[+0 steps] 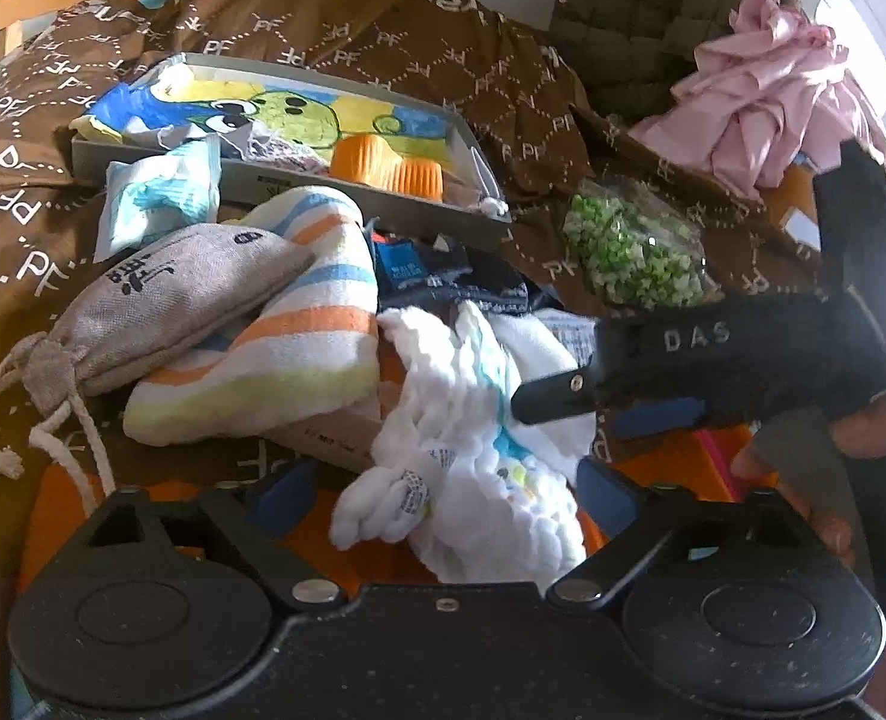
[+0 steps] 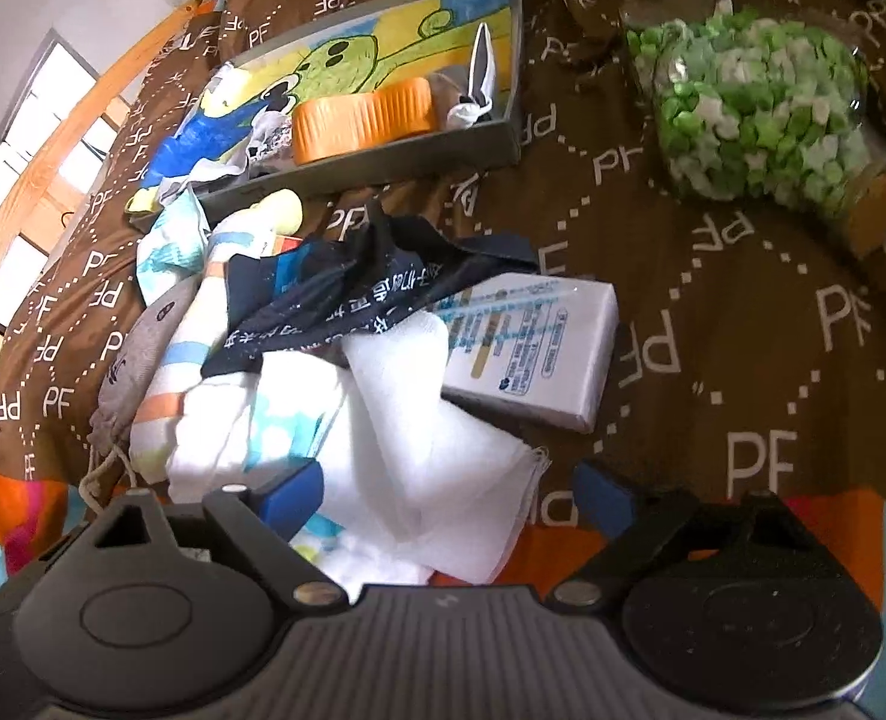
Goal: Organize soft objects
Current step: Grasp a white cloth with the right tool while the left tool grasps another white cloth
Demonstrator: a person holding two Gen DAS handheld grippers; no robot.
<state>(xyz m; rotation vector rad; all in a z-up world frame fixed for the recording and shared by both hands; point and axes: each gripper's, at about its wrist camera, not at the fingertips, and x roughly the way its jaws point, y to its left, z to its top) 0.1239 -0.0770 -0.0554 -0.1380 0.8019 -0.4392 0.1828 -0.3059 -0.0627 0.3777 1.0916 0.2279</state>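
Brown PF-printed bedspread [image 2: 742, 330] covering bed, wooden bed rail [image 2: 53, 180] and window at left, white wall behind. Soft pile mid-bed: white cloth [image 1: 490, 480], striped towel [image 1: 275, 360], grey drawstring pouch [image 1: 161, 306], near grey tray [image 1: 299, 192]. Left claw [image 1: 443, 492] and right claw [image 2: 448, 498] both spread wide, straddling white cloth, pads not pressing.

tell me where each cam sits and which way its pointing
Left wrist: on the left gripper, aimed down across the bed at the white muslin cloth; shows its own open jaws, the right gripper and a hand.
Right wrist: on the right gripper, looking down at the same cloth; shows only its own open jaws.
Shared: cloth, grey tray, striped towel, jar of green pieces.
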